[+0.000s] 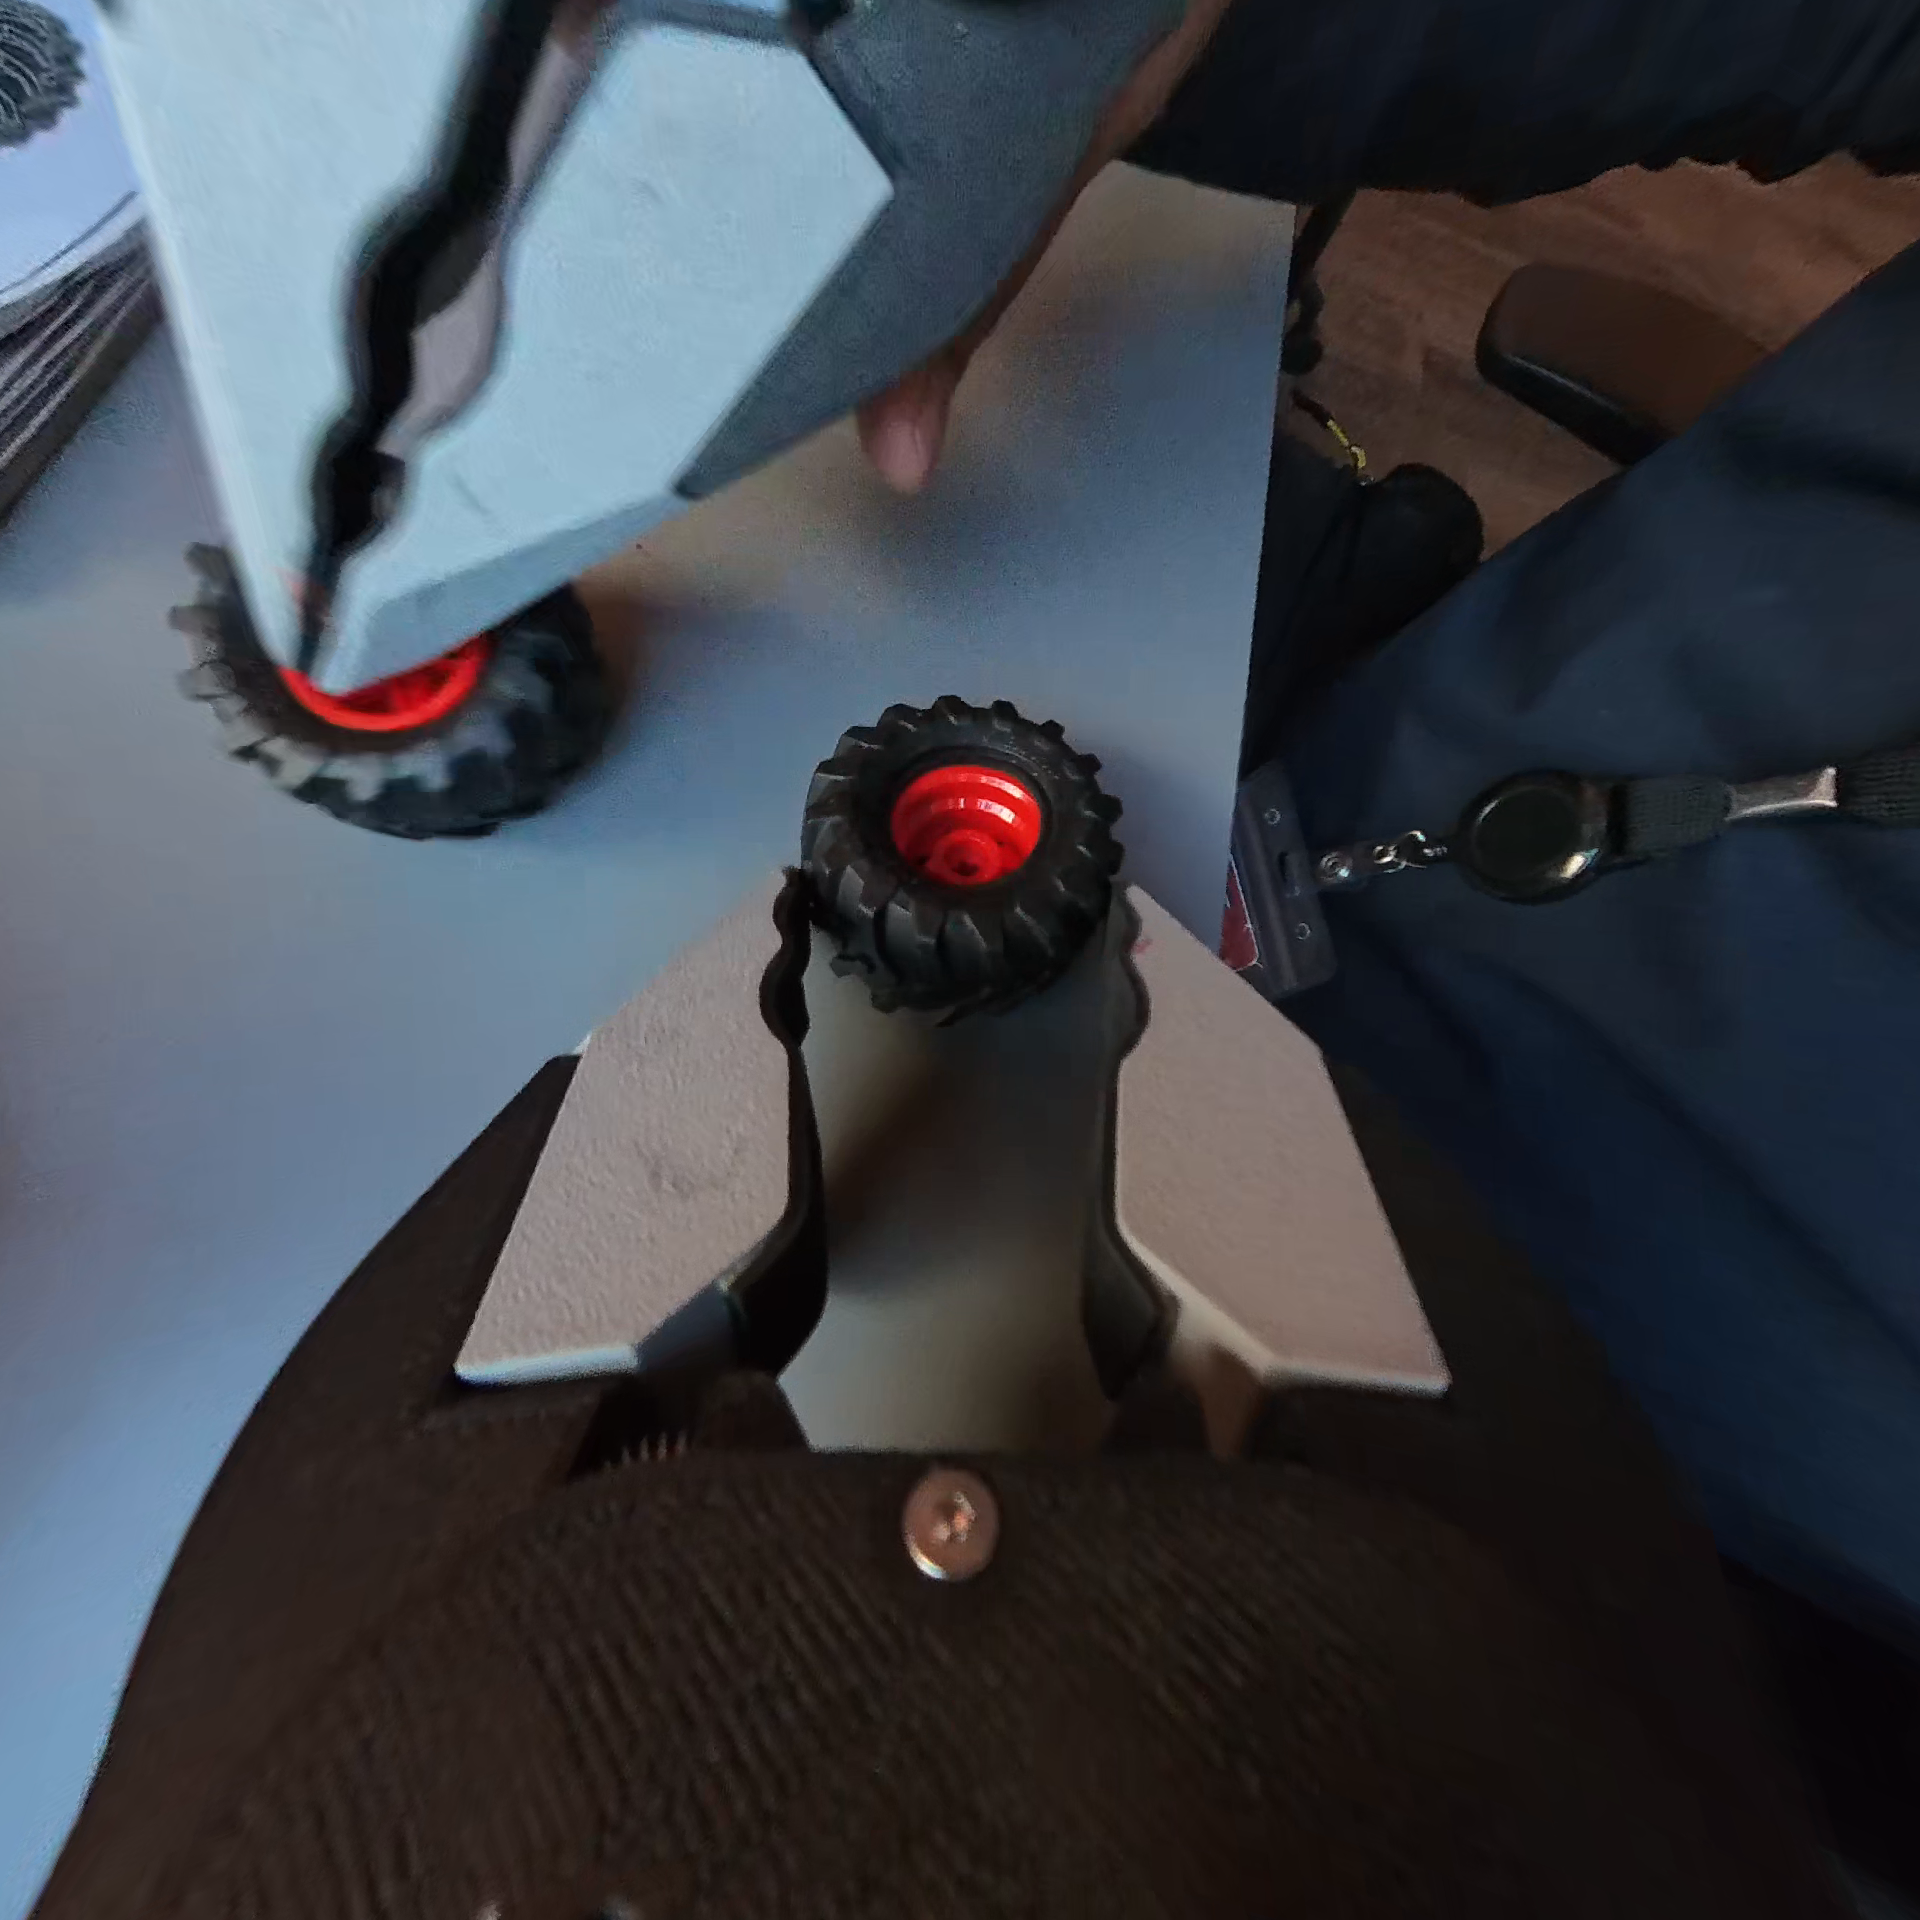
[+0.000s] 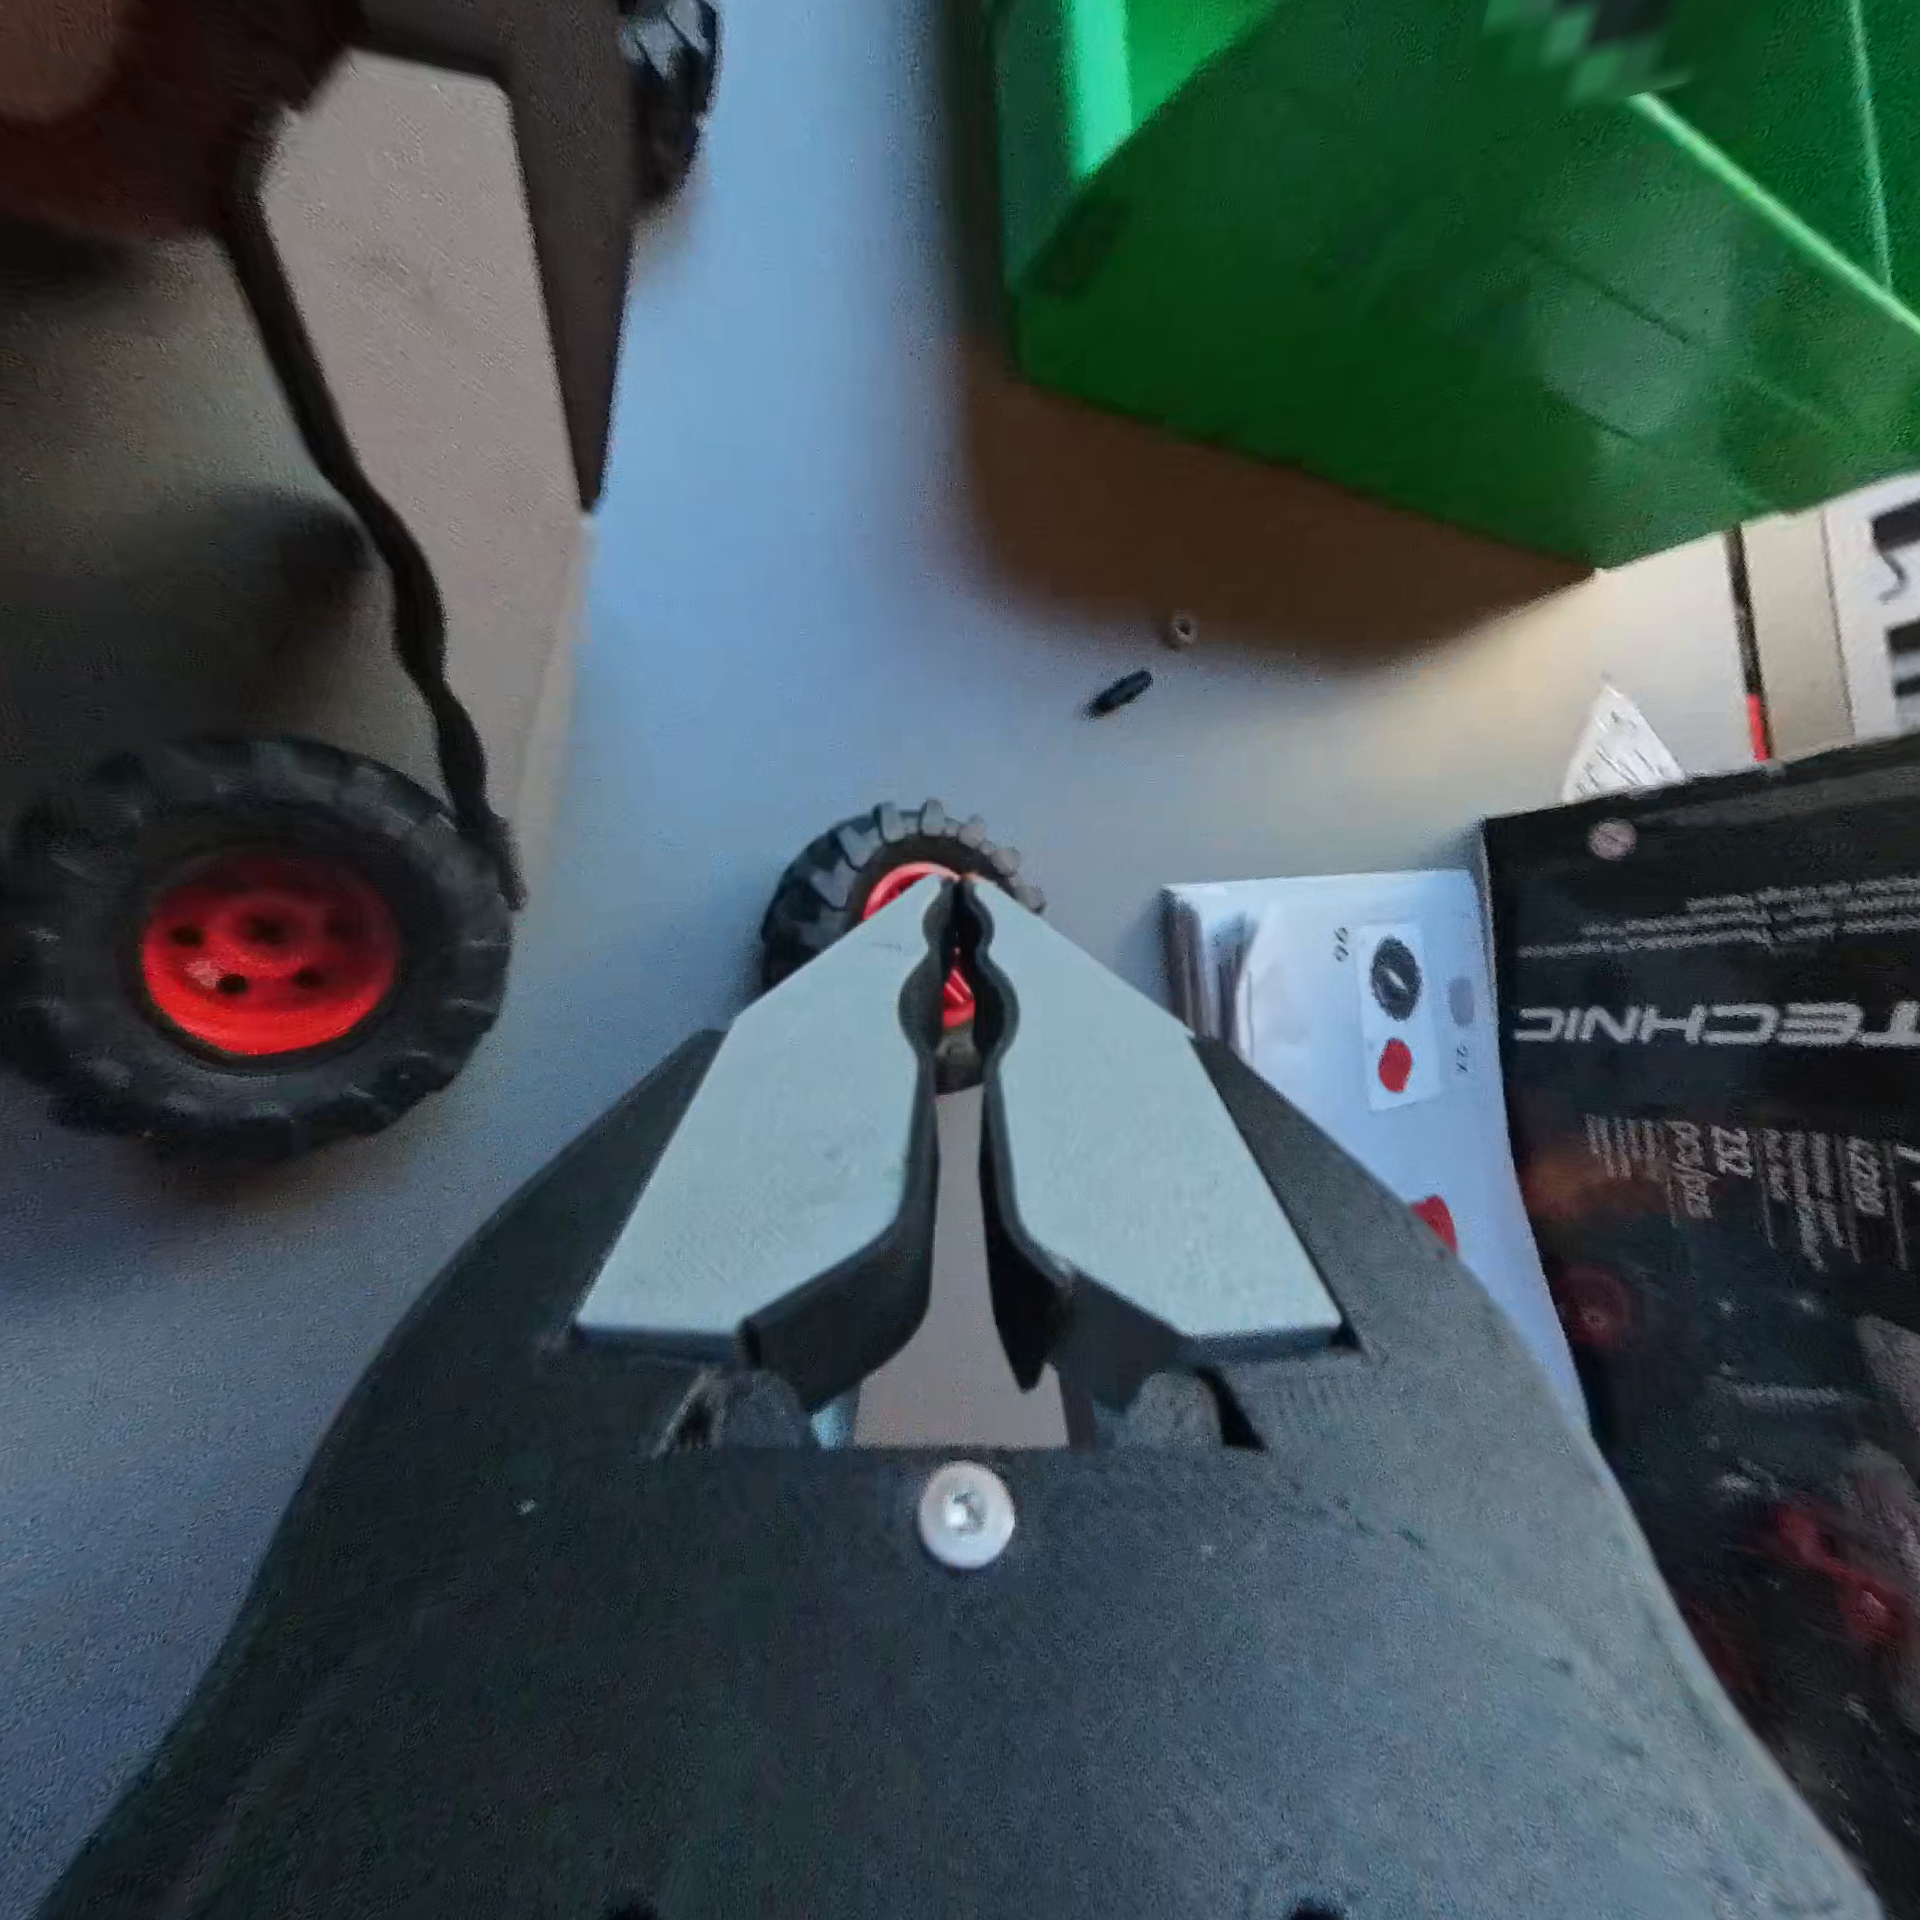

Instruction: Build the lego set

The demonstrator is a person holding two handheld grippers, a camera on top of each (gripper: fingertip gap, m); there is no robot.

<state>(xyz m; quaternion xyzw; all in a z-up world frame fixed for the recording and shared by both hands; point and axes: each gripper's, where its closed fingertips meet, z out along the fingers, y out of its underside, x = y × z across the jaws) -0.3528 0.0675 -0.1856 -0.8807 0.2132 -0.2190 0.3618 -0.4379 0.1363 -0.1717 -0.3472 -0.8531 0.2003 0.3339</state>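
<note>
**A:** Left wrist view first. How many wheels?

**B:** Two. One wheel [image 1: 961,852] sits at frame centre, clamped between the fingers of the left gripper [image 1: 956,935]: black knobbly tyre, red stepped hub facing the camera. The second wheel [image 1: 395,717] lies on the grey table [image 1: 156,1039] at middle left, blurred, with the right gripper [image 1: 312,634] coming down from the upper left, its tips nipped on the red rim.

**A:** And the right wrist view?

**B:** Two wheels again. The right gripper [image 2: 954,883] at centre is nearly closed, pinching the red rim of the second wheel [image 2: 902,883]. The first wheel [image 2: 260,951] shows at middle left, red hub with small holes, held by the left gripper [image 2: 473,831].

**A:** Anything else?

**B:** One green box [image 2: 1455,260] at upper right, one black box [image 2: 1714,1195] at right, one instruction booklet [image 2: 1340,997] beside it, and two small dark pieces [image 2: 1120,694] on the table.
</note>
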